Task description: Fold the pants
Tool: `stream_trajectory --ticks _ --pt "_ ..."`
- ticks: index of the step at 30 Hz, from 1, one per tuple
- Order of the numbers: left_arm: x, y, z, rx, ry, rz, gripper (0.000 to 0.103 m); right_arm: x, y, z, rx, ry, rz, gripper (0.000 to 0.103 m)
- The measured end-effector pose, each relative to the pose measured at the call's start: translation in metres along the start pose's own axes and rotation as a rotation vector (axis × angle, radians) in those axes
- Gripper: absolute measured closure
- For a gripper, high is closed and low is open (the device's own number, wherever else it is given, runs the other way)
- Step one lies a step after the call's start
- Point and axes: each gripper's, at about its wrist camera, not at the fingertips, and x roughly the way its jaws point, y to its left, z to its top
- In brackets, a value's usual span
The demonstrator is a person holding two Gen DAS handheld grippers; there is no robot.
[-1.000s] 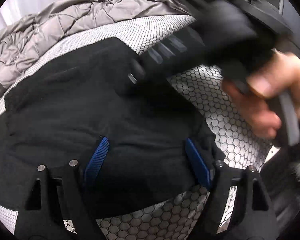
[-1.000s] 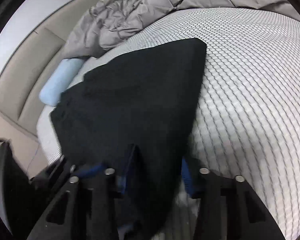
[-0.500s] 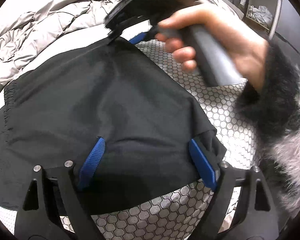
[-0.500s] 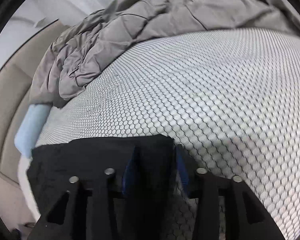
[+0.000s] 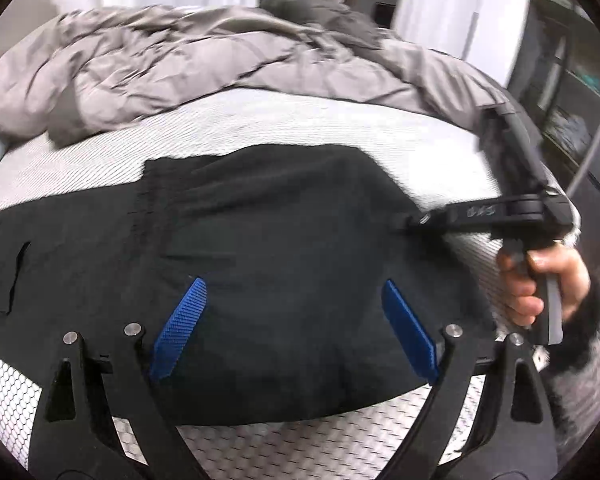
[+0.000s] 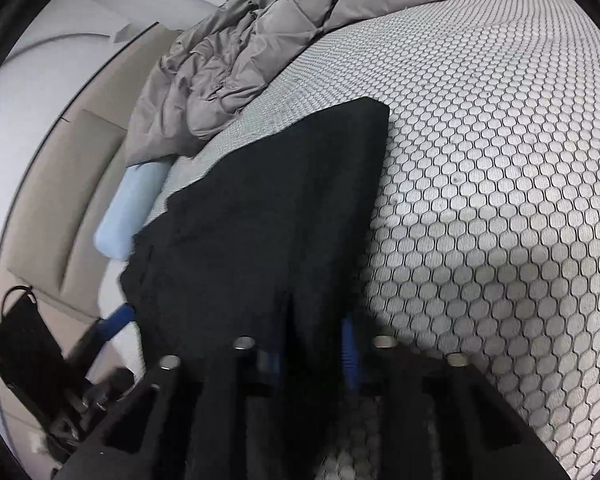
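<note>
Black pants (image 6: 268, 240) pinched in closing right hand-held gripper (image 6: 312, 356).

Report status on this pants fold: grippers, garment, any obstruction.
Left gripper opening, holding nothing. Right gripper closing on black pants edge. Pants on mattress; grey duvet bunched beyond, clear of them.

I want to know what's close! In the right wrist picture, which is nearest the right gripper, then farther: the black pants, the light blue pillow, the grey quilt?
1. Black pants: right at the right gripper, cloth between its closing fingers.
2. Light blue pillow: farther, on the left.
3. Grey quilt: farthest, bunched at the top.
</note>
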Motion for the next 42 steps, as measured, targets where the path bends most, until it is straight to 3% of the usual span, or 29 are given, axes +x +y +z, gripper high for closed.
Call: stream_trajectory --ticks 3,4,6,9,14,17,20,21,22,23,26,29,31,33,37,40,42 --pt "0.009 0.013 0.005 -0.024 0.013 0.009 0.015 -0.01 0.011 0.018 -0.052 -0.128 -0.091 0.086" --pt "0.012 0.017 0.006 -0.021 0.013 0.015 0.015 -0.009 0.015 0.021 -0.071 -0.144 -0.167 0.073" --pt "0.03 0.02 0.015 -0.005 0.021 0.045 0.015 -0.014 0.01 0.016 -0.085 -0.121 -0.284 0.059" --pt "0.041 0.021 0.015 0.013 0.044 0.045 0.015 -0.026 -0.004 0.001 -0.023 -0.043 -0.183 0.059" --pt "0.054 -0.012 0.022 0.107 0.049 0.011 0.015 -0.052 -0.016 -0.047 -0.042 0.021 -0.058 0.059" --pt "0.058 -0.029 0.023 0.158 0.05 0.02 0.015 -0.064 -0.012 -0.085 -0.113 0.055 -0.035 0.069" --pt "0.068 -0.036 0.027 0.162 0.066 0.013 0.015 -0.075 -0.01 -0.107 -0.202 0.051 -0.053 0.089" --pt "0.072 -0.037 0.028 0.163 0.071 0.018 0.015 -0.076 -0.007 -0.113 -0.248 0.069 -0.084 0.1" --pt "0.076 -0.039 0.029 0.166 0.08 0.026 0.015 -0.078 -0.009 -0.12 -0.275 0.087 -0.109 0.102" --pt "0.079 -0.04 0.029 0.166 0.084 0.03 0.015 -0.078 -0.007 -0.124 -0.302 0.1 -0.142 0.102" --pt "0.084 -0.04 0.031 0.145 0.082 0.032 0.015 -0.089 -0.006 -0.12 -0.276 0.074 -0.121 0.101" --pt "0.081 -0.047 0.033 0.152 0.054 -0.021 0.015 -0.116 0.002 -0.108 -0.233 -0.107 -0.137 0.086" --pt "0.089 -0.056 0.032 0.198 0.076 -0.059 0.015 -0.118 0.018 -0.108 -0.259 -0.165 -0.133 0.079" --pt "0.104 -0.06 0.031 0.241 0.141 -0.11 0.015 -0.097 0.038 -0.101 -0.306 -0.15 -0.11 0.079" --pt "0.112 -0.041 0.028 0.208 0.186 -0.127 0.015 -0.031 0.065 -0.095 -0.395 0.001 -0.142 0.079" --pt "0.107 -0.018 0.022 0.196 0.191 -0.099 0.016 0.0 0.07 -0.09 -0.49 0.046 -0.224 0.079" --pt "0.102 -0.008 0.017 0.192 0.191 -0.124 0.016 -0.006 0.071 -0.095 -0.526 0.041 -0.282 0.079"
